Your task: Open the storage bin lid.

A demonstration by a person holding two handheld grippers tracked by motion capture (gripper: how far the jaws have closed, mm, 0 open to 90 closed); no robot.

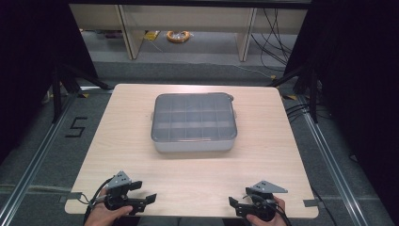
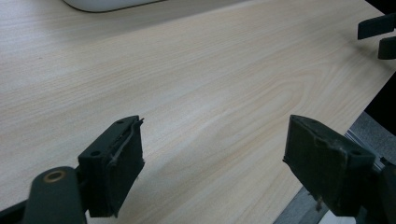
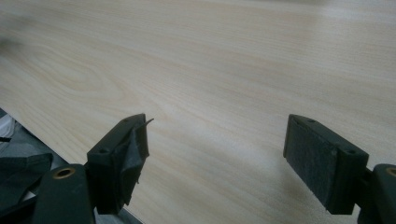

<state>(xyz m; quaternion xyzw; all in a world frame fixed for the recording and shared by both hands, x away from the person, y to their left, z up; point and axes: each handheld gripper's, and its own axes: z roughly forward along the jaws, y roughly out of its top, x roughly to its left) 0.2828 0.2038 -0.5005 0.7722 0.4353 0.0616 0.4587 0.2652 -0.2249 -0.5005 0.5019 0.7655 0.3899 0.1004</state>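
Observation:
A grey compartment box (image 1: 194, 122) with a clear lid sits shut in the middle of the light wood table (image 1: 117, 141). Several dividers show through the lid. My left gripper (image 1: 145, 192) rests at the table's near left edge, held by a hand, well short of the box. In the left gripper view its jaws (image 2: 215, 135) stand wide apart over bare wood, open and empty. My right gripper (image 1: 240, 197) is at the near right edge, also in a hand. In its own view it (image 3: 217, 126) is open, with nothing between the black pads (image 3: 310, 158).
The box's white lower edge (image 2: 102, 3) shows at the top of the left gripper view, and the other gripper's jaws (image 2: 376, 35) at the far right. Dark curtains flank the table. Desk legs, cables and a yellow coil (image 1: 178, 36) lie on the floor beyond.

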